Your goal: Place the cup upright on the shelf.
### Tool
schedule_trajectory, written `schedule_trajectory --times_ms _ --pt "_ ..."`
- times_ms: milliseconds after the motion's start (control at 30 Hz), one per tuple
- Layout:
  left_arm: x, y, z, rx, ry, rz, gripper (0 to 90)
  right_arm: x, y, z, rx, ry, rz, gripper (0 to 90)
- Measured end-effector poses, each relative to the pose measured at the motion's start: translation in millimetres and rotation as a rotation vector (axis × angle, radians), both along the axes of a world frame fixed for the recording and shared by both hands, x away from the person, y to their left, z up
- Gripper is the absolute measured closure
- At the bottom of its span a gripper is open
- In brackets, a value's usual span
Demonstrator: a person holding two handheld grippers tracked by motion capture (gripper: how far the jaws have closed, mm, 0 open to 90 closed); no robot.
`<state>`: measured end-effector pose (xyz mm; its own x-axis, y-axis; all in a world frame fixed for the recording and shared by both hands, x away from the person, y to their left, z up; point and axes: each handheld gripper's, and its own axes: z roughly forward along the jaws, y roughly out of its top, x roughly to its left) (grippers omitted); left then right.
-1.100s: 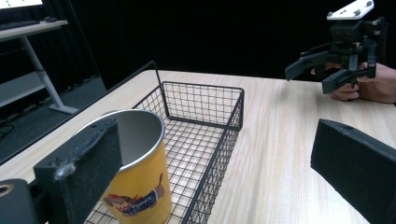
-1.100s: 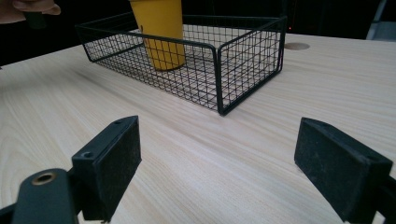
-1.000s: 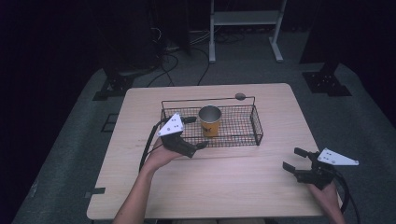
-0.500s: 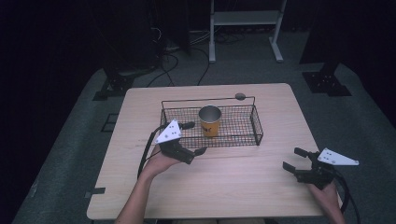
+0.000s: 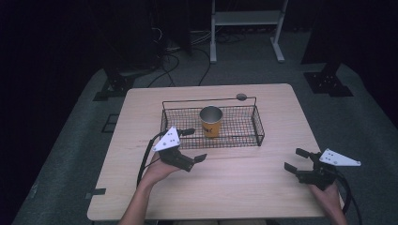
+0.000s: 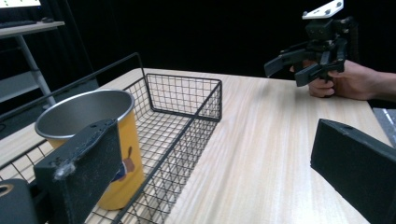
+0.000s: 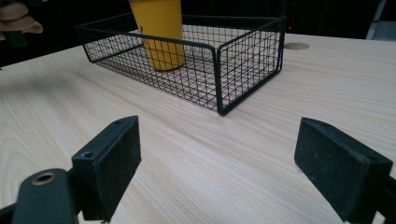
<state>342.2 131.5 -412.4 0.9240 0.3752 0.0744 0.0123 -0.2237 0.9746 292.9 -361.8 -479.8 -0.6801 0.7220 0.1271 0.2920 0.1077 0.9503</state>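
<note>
A yellow cup [image 5: 211,123] with a metal rim stands upright in the black wire basket [image 5: 257,123] at mid-table. My left gripper [image 5: 194,144] is open just outside the basket's near left corner, with nothing between its jaws. In the left gripper view the cup [image 6: 84,109] is close behind the left jaw, inside the basket [image 6: 187,95]; my left gripper [image 6: 210,172] spans bare table. My right gripper [image 5: 294,160] is open and empty near the table's front right. In the right gripper view it [image 7: 226,163] faces the basket [image 7: 247,60] and the cup [image 7: 161,32].
A small round grommet [image 5: 241,97] sits in the tabletop behind the basket. The light wooden table [image 5: 244,187] has bare surface in front of the basket. The right gripper [image 6: 289,70] and its hand appear far off in the left gripper view. A white stand [image 5: 244,18] is on the floor beyond.
My left gripper has drawn back a little from the basket toward the table's near edge, still open. The right gripper, cup and basket have not moved.
</note>
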Motion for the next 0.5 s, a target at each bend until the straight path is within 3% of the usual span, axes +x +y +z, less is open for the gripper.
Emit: schedule_trajectory --times_ms 500 --pt "-19.6 6.8 -14.6 -0.020 0.004 0.010 1.3 -0.1 0.7 -0.1 -0.006 -0.001 0.000 13.6"
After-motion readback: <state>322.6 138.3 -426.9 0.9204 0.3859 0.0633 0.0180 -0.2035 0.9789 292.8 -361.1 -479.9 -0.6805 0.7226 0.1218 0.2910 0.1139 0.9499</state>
